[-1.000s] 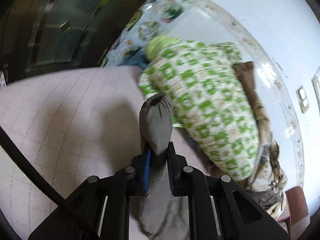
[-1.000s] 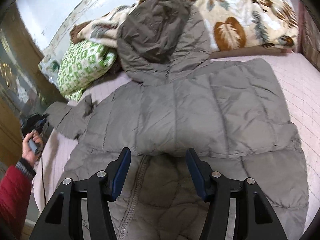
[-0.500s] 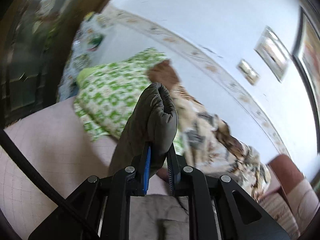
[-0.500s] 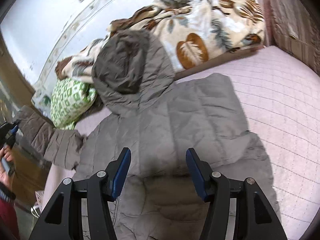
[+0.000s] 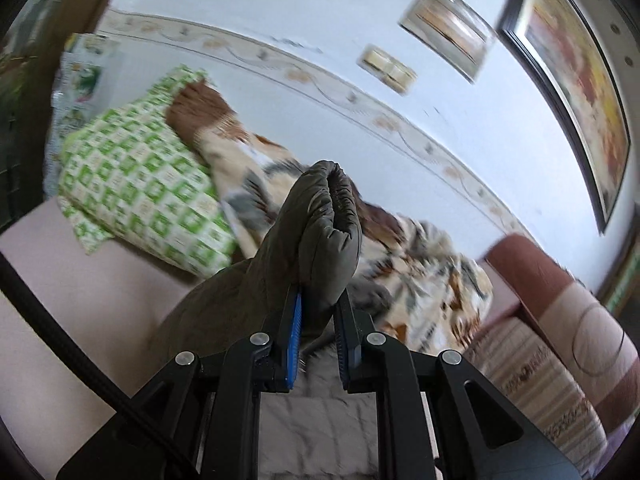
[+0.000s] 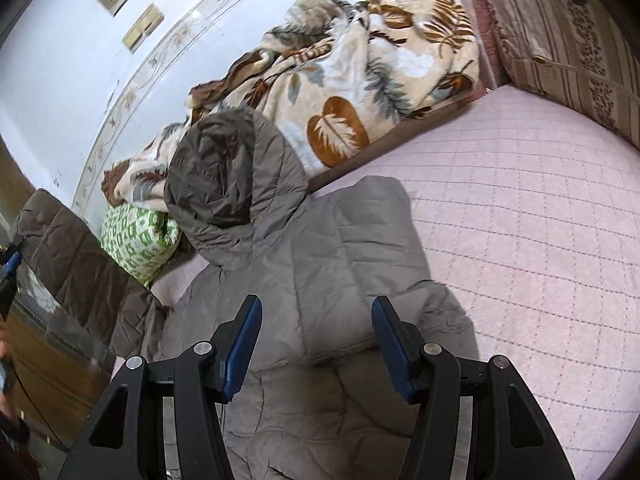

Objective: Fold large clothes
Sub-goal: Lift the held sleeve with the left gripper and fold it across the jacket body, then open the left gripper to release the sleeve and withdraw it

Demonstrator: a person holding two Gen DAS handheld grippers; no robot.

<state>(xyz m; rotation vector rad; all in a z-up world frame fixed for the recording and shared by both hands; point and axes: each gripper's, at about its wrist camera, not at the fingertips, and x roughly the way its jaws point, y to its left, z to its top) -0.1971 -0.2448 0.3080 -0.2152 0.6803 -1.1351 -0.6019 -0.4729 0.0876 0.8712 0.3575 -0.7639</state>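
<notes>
A grey padded jacket [image 6: 320, 280] lies spread on the pink quilted bed cover [image 6: 520, 220], its body flat and its hood [image 6: 232, 176] resting up against a leaf-patterned blanket [image 6: 360, 80] bunched along the wall. One sleeve [image 5: 316, 236] is lifted clear of the bed: the left gripper [image 5: 318, 312] is clamped on it just below the elastic cuff, which sticks up past the blue-padded fingers [image 5: 295, 320] and folds over itself. In the right wrist view the same sleeve [image 6: 80, 264] runs as a taut band from the jacket's shoulder up toward the left edge of the picture, where a bit of the left gripper's blue pad shows.

The right gripper [image 6: 316, 340] hovers over the middle of the jacket with its jaws apart and nothing between them; the fabric below is not touched.

A green-and-white checked pillow [image 5: 140, 184] sits beside the blanket, near the hood. Behind them is a pale wall [image 5: 320, 20] with a patterned border strip, a framed picture [image 5: 572, 80] and two smaller plaques. A striped brown headboard [image 6: 560, 32] stands at the far side of the bed.
</notes>
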